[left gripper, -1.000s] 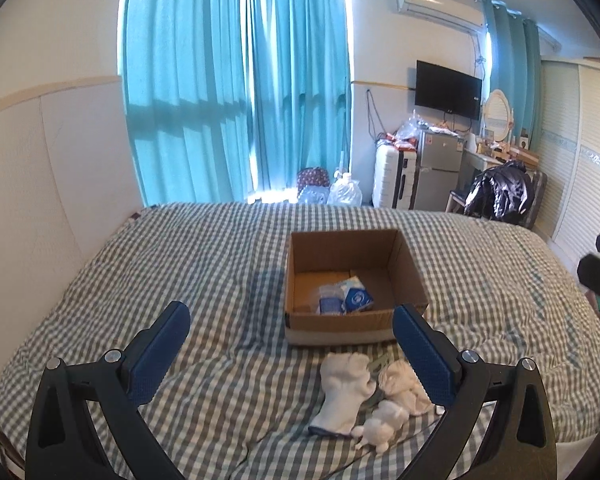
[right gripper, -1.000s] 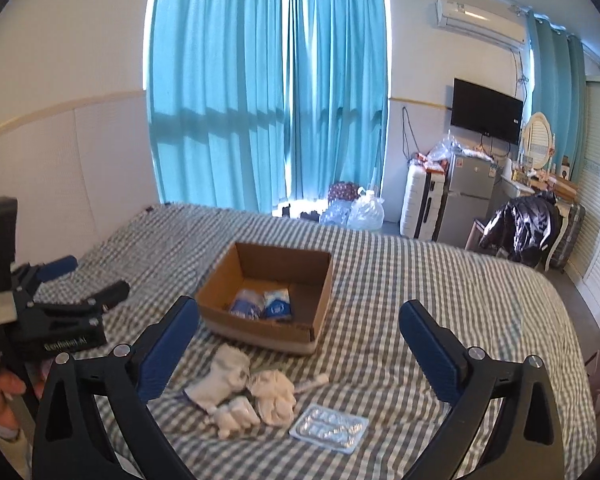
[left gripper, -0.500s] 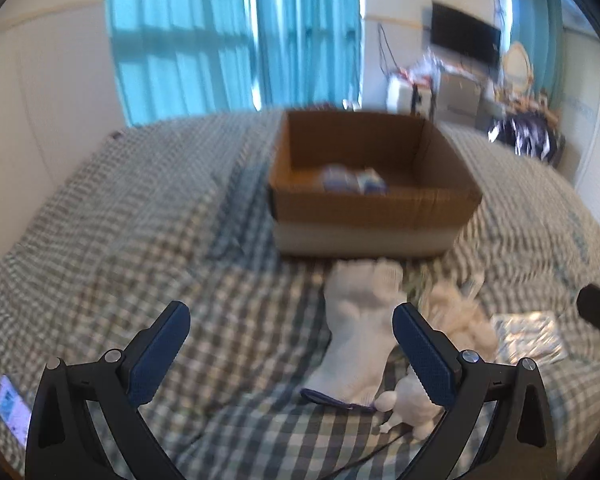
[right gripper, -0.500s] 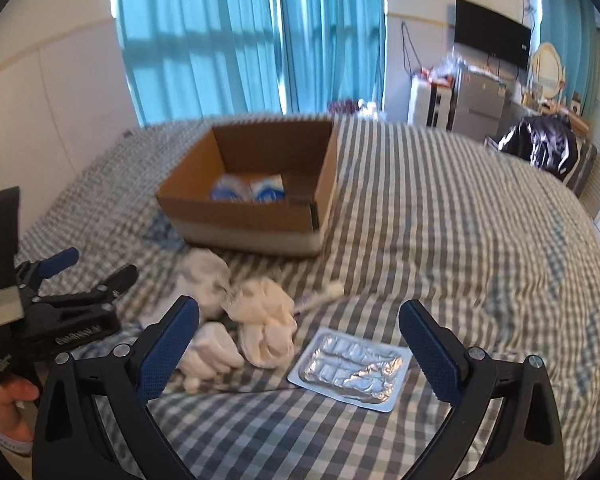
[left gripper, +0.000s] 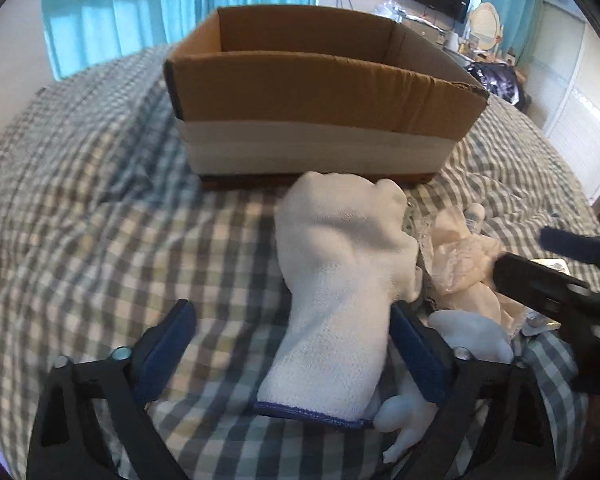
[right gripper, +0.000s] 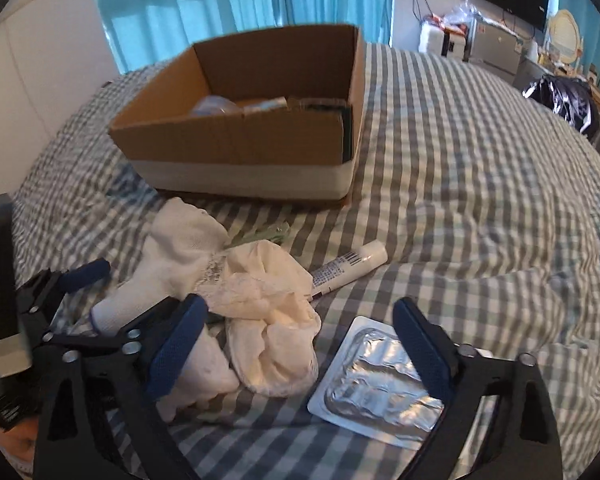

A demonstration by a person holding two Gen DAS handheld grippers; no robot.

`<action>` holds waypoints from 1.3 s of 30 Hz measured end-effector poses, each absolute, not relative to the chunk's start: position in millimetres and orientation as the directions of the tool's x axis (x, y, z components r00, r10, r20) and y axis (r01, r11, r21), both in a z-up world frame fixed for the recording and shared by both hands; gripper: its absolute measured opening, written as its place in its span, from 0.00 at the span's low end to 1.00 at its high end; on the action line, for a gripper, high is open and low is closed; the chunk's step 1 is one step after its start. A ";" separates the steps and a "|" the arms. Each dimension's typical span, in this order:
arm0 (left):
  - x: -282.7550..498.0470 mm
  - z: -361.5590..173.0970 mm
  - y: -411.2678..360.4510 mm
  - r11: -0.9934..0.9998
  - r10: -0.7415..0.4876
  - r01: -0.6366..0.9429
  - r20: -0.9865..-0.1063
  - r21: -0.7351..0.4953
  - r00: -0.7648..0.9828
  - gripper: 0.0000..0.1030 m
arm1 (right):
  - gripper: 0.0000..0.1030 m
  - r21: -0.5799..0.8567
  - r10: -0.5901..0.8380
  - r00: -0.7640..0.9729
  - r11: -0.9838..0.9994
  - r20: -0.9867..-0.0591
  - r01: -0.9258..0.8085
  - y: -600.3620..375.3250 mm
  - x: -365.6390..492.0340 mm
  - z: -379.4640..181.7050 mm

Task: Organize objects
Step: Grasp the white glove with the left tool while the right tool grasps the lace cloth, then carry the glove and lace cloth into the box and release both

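My left fingers [left gripper: 292, 350] are closing around the white knitted sock [left gripper: 340, 292] lying before the brown cardboard box [left gripper: 320, 92]; my right fingers [right gripper: 300, 344], also closing, straddle the cream crumpled glove [right gripper: 272, 320] and the silver foil blister pack [right gripper: 380, 384] on the checked bed [right gripper: 480, 200], with open bedding to the right.

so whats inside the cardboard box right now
The right wrist view shows clear plastic packets on the floor of the cardboard box. Its near wall hides the rest, and the left wrist view shows nothing inside.

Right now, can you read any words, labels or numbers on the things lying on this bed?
None can be read.
Small tube: dark print and a barcode, too small and blurred to read.
Foil pill pack: no print shows.
Cardboard box: plain; the packets inside are blurred.
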State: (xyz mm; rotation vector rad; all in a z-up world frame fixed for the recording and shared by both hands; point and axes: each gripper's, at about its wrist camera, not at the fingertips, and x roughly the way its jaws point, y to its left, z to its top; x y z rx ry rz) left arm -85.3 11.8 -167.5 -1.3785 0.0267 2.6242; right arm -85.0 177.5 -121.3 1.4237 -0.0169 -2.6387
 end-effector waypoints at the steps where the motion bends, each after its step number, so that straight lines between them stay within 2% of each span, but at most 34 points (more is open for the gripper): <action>1: -85.3 -168.0 12.6 -0.982 0.160 -0.172 -0.819 -0.076 -0.551 0.86 | 0.83 0.094 -0.142 -0.528 -0.989 -0.837 0.118 177.0 -88.2 -126.3; 2: -85.9 -168.7 12.2 -0.979 0.176 -0.183 -0.820 -0.089 -0.545 0.79 | 0.80 0.104 -0.151 -0.519 -0.987 -0.841 0.119 176.5 -89.9 -129.0; 3: -85.7 -169.4 12.8 -0.975 0.193 -0.196 -0.821 -0.101 -0.537 0.75 | 0.73 0.108 -0.155 -0.513 -0.987 -0.844 0.122 175.5 -91.2 -130.8; 5: -83.6 -168.9 14.6 -0.967 0.227 -0.222 -0.819 -0.125 -0.527 0.55 | 0.62 0.105 -0.160 -0.497 -0.985 -0.853 0.137 171.9 -93.0 -135.3; 7: -83.5 -166.2 15.3 -0.958 0.259 -0.246 -0.814 -0.148 -0.520 0.45 | 0.48 0.098 -0.163 -0.490 -0.983 -0.857 0.155 168.4 -91.7 -137.6; 12: -77.6 -159.0 12.3 -0.960 0.257 -0.234 -0.813 -0.153 -0.522 0.34 | 0.21 0.091 -0.172 -0.480 -0.978 -0.860 0.188 163.4 -84.6 -139.2; 14: -74.9 -153.7 9.0 -0.963 0.251 -0.225 -0.812 -0.152 -0.527 0.32 | 0.17 0.069 -0.154 -0.496 -0.980 -0.855 0.185 161.1 -78.4 -134.3; 17: -66.8 -144.4 4.6 -0.972 0.204 -0.210 -0.808 -0.101 -0.552 0.31 | 0.15 0.037 -0.146 -0.531 -0.977 -0.835 0.211 156.8 -64.2 -121.9; 20: -59.2 -137.3 -2.2 -0.976 0.198 -0.190 -0.807 -0.108 -0.556 0.30 | 0.15 0.010 -0.134 -0.554 -0.975 -0.821 0.222 154.0 -50.9 -112.9; 28: -25.9 -104.2 -28.0 -0.987 0.150 -0.143 -0.781 -0.079 -0.607 0.30 | 0.15 0.037 -0.166 -0.616 -0.975 -0.770 0.217 160.1 -20.7 -72.2; 39: 2.7 -22.7 -34.2 -0.989 0.147 -0.132 -0.657 -0.072 -0.740 0.30 | 0.15 0.044 -0.200 -0.709 -0.972 -0.676 0.232 162.1 16.6 0.3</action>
